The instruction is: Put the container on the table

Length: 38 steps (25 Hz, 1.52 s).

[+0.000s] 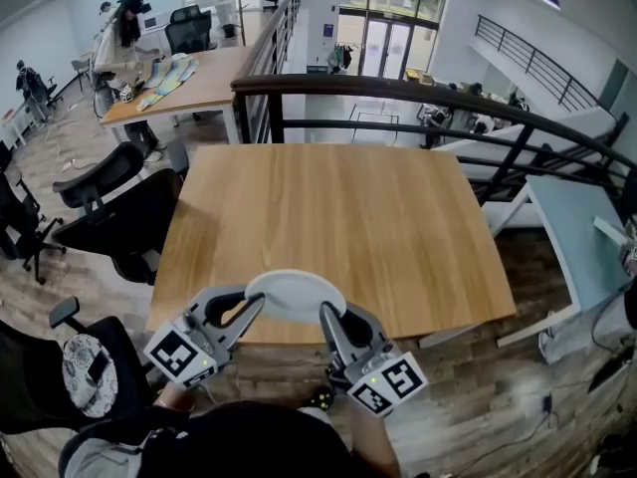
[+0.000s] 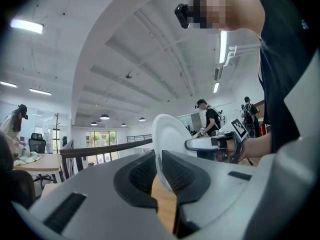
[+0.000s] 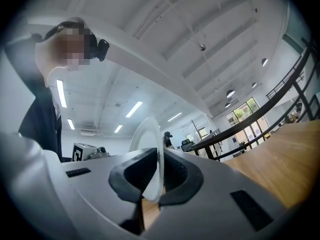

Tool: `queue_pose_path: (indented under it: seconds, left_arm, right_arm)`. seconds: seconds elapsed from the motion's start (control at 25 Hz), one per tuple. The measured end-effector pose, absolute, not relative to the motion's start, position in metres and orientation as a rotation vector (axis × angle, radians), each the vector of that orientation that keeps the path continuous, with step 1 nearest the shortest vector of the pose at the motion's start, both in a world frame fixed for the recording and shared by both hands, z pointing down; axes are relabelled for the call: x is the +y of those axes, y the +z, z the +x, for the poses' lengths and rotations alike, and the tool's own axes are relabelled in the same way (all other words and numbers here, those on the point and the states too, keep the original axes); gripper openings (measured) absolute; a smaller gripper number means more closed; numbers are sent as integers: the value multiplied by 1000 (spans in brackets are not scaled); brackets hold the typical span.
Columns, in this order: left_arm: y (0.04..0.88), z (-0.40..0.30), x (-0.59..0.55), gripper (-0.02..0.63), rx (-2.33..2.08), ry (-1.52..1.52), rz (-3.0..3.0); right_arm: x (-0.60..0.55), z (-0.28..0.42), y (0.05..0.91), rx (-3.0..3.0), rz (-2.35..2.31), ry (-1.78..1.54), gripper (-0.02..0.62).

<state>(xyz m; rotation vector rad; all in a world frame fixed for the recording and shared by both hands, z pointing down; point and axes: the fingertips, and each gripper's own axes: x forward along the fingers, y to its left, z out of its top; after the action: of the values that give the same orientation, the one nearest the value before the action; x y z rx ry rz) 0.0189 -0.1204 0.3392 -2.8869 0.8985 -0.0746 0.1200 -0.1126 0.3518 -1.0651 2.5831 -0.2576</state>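
A shallow white container (image 1: 295,295) hangs over the near edge of the wooden table (image 1: 338,227), held from both sides. My left gripper (image 1: 257,305) is shut on its left rim. On the opposite rim my right gripper (image 1: 325,312) is shut too. In the left gripper view the white container (image 2: 170,134) stands edge-on between the dark pads (image 2: 142,173), with the right gripper's body beyond it. The right gripper view shows the container (image 3: 149,139) pinched between that gripper's pads (image 3: 135,176), the tabletop (image 3: 280,159) to the right.
A dark railing (image 1: 418,98) runs behind the table. Black office chairs (image 1: 124,222) stand at the table's left side and near my left hand. A pale blue desk (image 1: 577,247) sits to the right. People work at a far table (image 1: 179,78).
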Motion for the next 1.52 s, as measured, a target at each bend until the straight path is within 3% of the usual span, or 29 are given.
queue_pose_path:
  seconds: [0.8,1.52]
  left_arm:
    - [359,120,-150,43,887,-104,-2894]
    - [366,144,-160,43,849,-154,-2878]
  right_arm:
    - [-141,220,374,2575,-1097,-289,26]
    - [-150,244,383,2543,-1124,-318,26]
